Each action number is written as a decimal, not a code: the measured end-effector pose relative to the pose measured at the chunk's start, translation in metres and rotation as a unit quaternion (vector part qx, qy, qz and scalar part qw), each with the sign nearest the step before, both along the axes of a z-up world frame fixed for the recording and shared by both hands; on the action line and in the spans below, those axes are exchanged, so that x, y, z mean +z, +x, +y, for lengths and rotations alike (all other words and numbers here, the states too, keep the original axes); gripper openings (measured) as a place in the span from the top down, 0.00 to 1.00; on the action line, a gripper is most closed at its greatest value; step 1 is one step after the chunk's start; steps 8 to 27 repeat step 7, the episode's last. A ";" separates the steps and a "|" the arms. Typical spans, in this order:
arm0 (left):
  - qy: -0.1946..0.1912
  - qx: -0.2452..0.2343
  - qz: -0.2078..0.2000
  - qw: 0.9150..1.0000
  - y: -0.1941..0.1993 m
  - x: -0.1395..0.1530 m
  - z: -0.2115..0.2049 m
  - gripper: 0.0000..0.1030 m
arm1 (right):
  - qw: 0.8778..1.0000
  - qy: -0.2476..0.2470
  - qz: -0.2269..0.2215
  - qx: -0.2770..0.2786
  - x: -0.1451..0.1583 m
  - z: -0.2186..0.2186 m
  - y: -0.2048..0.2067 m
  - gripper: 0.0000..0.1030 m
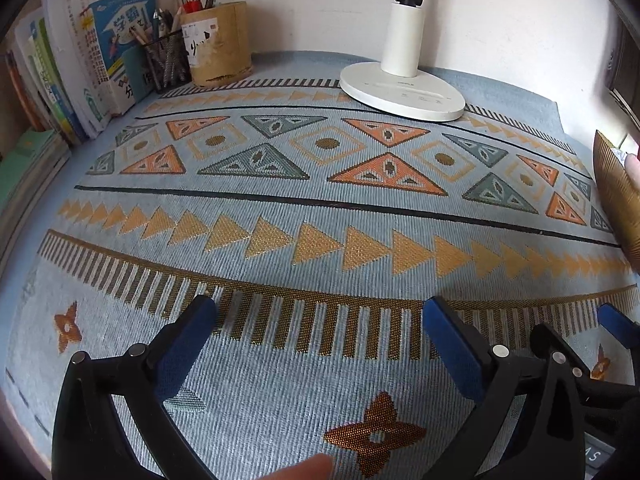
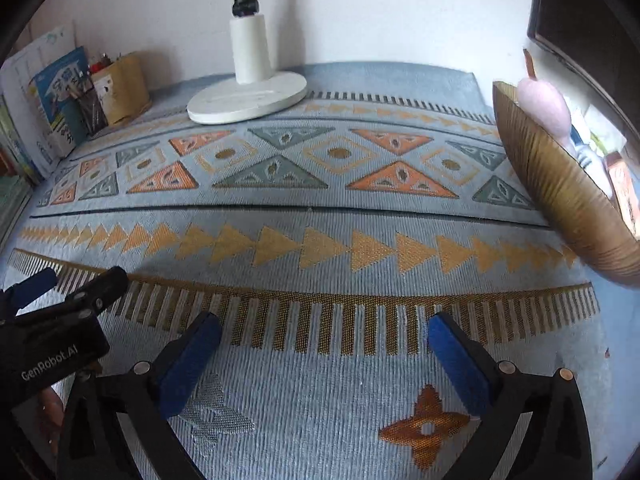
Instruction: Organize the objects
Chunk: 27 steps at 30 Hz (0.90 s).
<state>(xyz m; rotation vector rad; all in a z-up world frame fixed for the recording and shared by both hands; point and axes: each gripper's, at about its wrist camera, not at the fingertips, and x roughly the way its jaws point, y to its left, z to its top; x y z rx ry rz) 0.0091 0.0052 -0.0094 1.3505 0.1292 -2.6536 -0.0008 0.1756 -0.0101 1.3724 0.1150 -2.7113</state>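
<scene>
Both the left gripper (image 1: 320,316) and the right gripper (image 2: 325,334) hang over the blue patterned cloth surface (image 2: 320,216), fingers wide apart, holding nothing. The ribbed brown wooden bowl (image 2: 568,200) at the right edge already holds things. Nothing loose shows, so the sorting looks nearly done; next they must find something else.

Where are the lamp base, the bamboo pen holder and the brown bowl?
lamp base (image 1: 402,90), left wrist view, flat top
bamboo pen holder (image 1: 220,46), left wrist view, front wall
brown bowl (image 2: 560,200), right wrist view, outer side

Open mat (image 1: 320,216) before lamp base (image 1: 402,90)
</scene>
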 end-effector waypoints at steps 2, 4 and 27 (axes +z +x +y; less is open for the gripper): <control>0.001 0.000 0.000 1.000 0.000 0.000 0.000 0.00 | 1.000 -0.004 0.000 0.000 0.000 0.001 0.001 0.00; 0.000 0.000 0.000 1.000 0.000 0.000 0.000 0.00 | 1.000 -0.004 0.000 0.000 0.001 0.003 0.000 0.00; 0.000 0.000 0.000 1.000 -0.001 -0.001 -0.001 0.00 | 1.000 -0.003 0.000 0.001 0.002 0.005 -0.001 0.00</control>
